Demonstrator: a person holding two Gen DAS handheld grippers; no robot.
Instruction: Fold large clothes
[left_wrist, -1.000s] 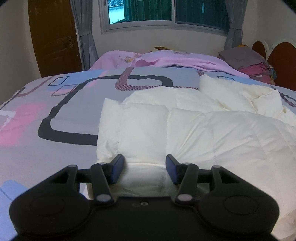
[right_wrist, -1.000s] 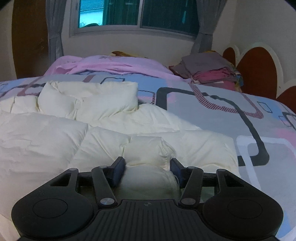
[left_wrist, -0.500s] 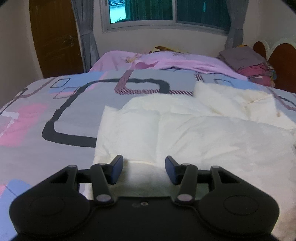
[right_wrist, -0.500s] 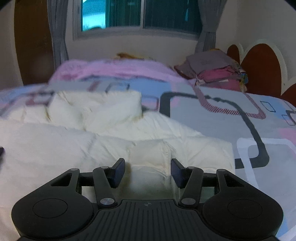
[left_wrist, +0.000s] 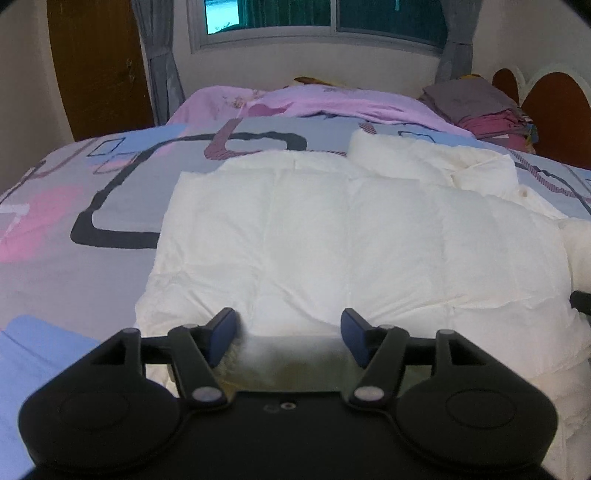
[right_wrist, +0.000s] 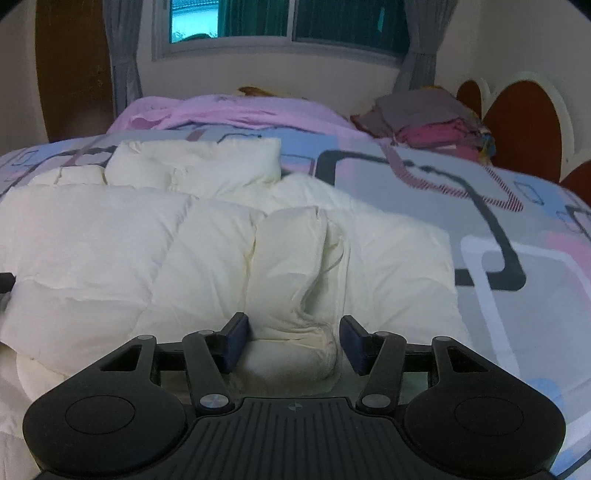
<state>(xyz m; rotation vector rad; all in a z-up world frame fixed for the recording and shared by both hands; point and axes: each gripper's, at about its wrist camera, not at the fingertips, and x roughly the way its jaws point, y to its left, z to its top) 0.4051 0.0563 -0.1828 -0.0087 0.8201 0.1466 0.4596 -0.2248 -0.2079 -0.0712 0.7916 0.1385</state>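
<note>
Tools first, since they are closest to me: the left tool (left_wrist: 288, 334) points down at the near edge of the white padded jacket (left_wrist: 351, 251), and its jaws are opening. A fold of the white fabric lies between the blue pads (left_wrist: 221, 334), but the pads seem to stand apart from it now, so I would say it is released; the fabric there is blurred, so I am not fully sure. The right tool (right_wrist: 293, 341) is clenched on a bunched piece of the same jacket (right_wrist: 288, 258), with both pads pressed against a rounded roll of cloth at the jacket's near edge.

The jacket itself is spread across the bed (left_wrist: 66, 206), on a cover with grey, pink and blue shapes and dark outlines. Its quilted body lies rather flat on the left side, and a thick folded part, maybe a sleeve (right_wrist: 192, 162), lies across its far end. At the edge of each view a small dark piece of the other tool is visible.

Behind the jacket there is a crumpled pink blanket (left_wrist: 314, 103). A stack of folded grey and red clothes (right_wrist: 424, 118) sits near the brown headboard (right_wrist: 524, 125). On the far wall there is a window (left_wrist: 332, 18) with grey curtains, and a brown door (left_wrist: 96, 62) stands to its left.
</note>
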